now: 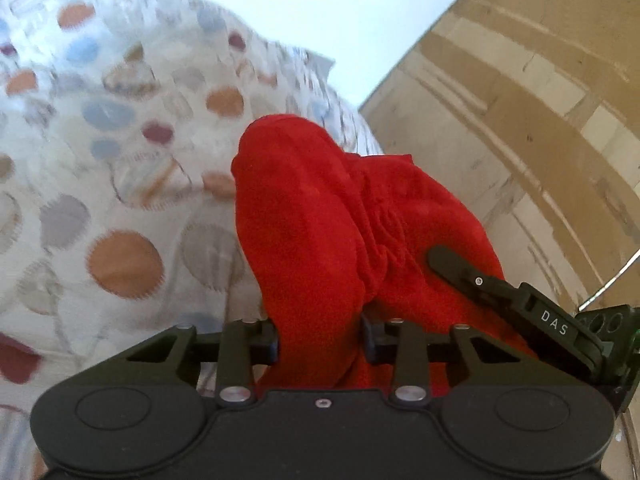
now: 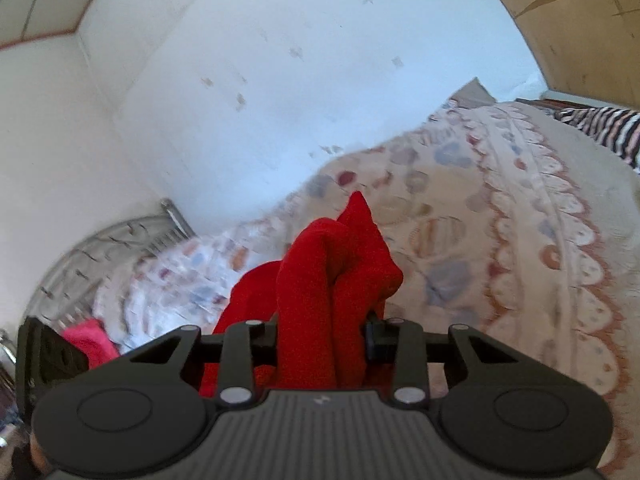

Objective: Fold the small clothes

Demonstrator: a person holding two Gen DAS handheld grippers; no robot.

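Right now both grippers are clamped on the same red garment (image 1: 320, 216), each pair of jaws closed narrow with bunched red cloth pinched between them. From the left wrist view, the left gripper (image 1: 320, 340) holds the garment lifted above the patterned bedspread (image 1: 120, 160), and the right gripper (image 1: 500, 292) shows just beside the garment's right edge, one of its fingers lying against the cloth. From the right wrist view, the right gripper (image 2: 320, 340) grips a twisted fold of the red garment (image 2: 336, 264), which rises to a point above the bedspread (image 2: 520, 220). A pink cloth (image 2: 90, 340) lies left of the garment, and a striped fabric (image 2: 600, 124) lies far to its right, at the bedspread's edge
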